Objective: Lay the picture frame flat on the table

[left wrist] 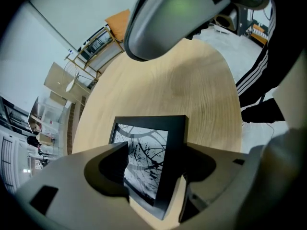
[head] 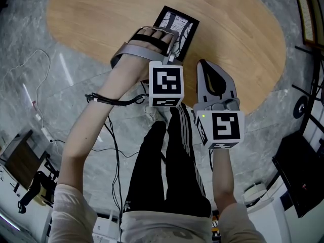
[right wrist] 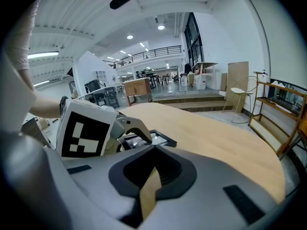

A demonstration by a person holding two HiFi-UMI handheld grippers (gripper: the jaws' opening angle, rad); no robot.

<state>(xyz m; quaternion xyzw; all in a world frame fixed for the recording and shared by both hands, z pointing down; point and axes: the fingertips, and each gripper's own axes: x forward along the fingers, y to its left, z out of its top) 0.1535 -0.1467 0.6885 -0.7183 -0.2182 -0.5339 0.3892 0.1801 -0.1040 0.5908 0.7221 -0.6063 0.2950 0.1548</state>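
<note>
The black picture frame (head: 178, 25) with an abstract black-and-white print lies flat on the oval wooden table (head: 238, 34), towards its far side. My left gripper (head: 171, 45) reaches over the frame's near end. In the left gripper view the frame (left wrist: 148, 152) sits between the two jaws of the left gripper (left wrist: 156, 150), which stand wide on either side without pressing it. My right gripper (head: 203, 65) hovers at the table's near edge, to the right of the frame, jaws together and empty. From the right gripper view the frame (right wrist: 154, 138) shows flat behind the left gripper (right wrist: 136, 126).
Cables (head: 109, 101) trail over the grey marble floor by the person's legs (head: 167, 156). A black object (head: 304, 171) stands at the right. Wooden shelving (right wrist: 283, 109) and steps (right wrist: 201, 104) lie beyond the table's (right wrist: 216, 133) far end.
</note>
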